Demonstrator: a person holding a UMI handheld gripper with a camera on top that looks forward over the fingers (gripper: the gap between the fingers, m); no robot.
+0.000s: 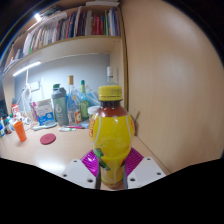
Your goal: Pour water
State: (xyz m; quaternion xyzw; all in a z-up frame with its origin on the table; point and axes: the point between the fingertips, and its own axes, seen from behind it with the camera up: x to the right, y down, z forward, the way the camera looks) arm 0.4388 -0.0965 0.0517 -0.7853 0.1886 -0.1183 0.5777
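**Presently: bottle held in the claw at lower centre**

Presently, at inspection, the gripper (112, 172) was clamped on a yellow bottle (111, 135) with a yellow cap, upright at the lower centre of the frame, both magenta pads (93, 163) pressed to its sides. A wooden desk (50, 157) lay beneath. Clutter stood at middle left: assorted bottles (68, 103), an orange item (19, 129), a pink disc (47, 139). A bookshelf (70, 30) filled the upper left.

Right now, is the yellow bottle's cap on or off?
On. The yellow bottle stands upright between the tool's fingers, and its yellow cap sits on the neck, so pouring has not begun.
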